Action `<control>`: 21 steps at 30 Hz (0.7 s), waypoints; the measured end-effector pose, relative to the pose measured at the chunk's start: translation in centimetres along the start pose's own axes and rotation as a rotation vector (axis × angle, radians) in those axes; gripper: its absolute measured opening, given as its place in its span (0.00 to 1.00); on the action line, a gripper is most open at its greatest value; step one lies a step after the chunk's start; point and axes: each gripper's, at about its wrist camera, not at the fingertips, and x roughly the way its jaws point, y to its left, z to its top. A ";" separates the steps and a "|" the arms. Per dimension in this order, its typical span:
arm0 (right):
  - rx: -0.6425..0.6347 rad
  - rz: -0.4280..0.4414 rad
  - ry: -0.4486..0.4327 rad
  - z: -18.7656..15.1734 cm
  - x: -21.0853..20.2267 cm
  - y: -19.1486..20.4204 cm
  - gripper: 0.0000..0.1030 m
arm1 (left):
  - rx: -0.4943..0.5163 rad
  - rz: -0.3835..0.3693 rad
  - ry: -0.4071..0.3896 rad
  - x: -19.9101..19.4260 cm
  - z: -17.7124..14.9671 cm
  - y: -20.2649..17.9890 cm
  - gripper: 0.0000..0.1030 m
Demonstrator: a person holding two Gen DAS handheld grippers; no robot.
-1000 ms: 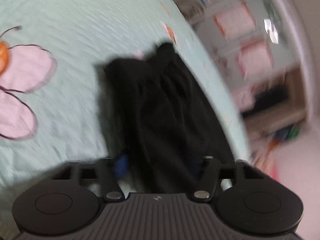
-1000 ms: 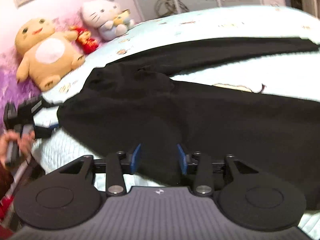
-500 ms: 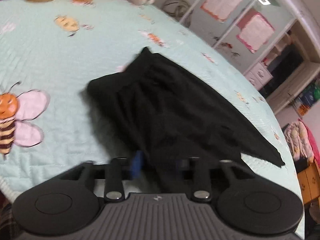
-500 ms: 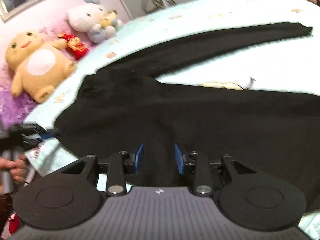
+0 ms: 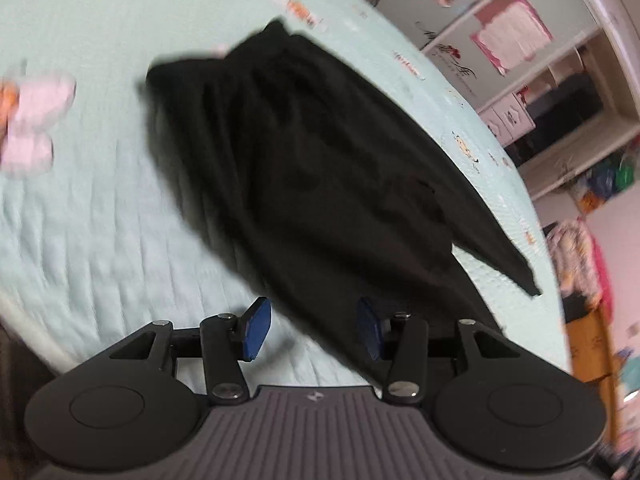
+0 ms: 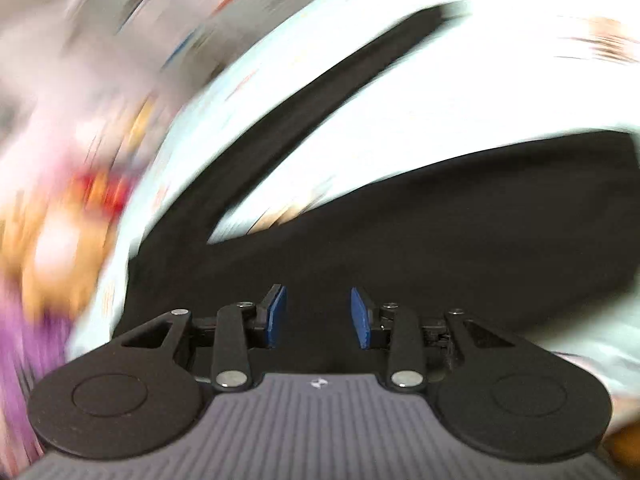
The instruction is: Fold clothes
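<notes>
We have both grippers released over the black garment (image 5: 320,184) on the bedspread (image 5: 100,220): left gripper (image 5: 310,328) fingers apart, right gripper (image 6: 319,317) fingers apart, right view blurred

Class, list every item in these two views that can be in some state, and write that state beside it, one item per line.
Left gripper: open, blue pads apart, nothing clamped.
Right gripper: open, blue pads apart over black cloth, nothing clamped.
Black fabric garment: unfolded, lying spread on the bed with two long parts splayed apart.
Pale mint quilted bedspread: laid flat beneath the garment.
Right wrist view: heavily motion-blurred.
</notes>
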 end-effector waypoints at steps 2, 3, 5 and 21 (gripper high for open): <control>0.128 -0.073 -0.082 0.3 -3.4 -4.0 0.37 | -0.083 -0.024 -0.005 0.5 -0.3 0.7 0.51; 0.187 -0.083 -0.107 0.0 -4.4 -5.8 0.37 | -0.127 -0.042 -0.006 0.9 -0.5 1.1 0.53; 0.306 -0.087 -0.149 -0.7 -6.0 -9.3 0.38 | -0.207 -0.081 -0.002 1.7 -0.7 1.8 0.54; 0.387 0.034 -0.250 -0.9 -2.8 -13.0 0.11 | -0.242 -0.038 -0.061 3.3 1.0 1.5 0.02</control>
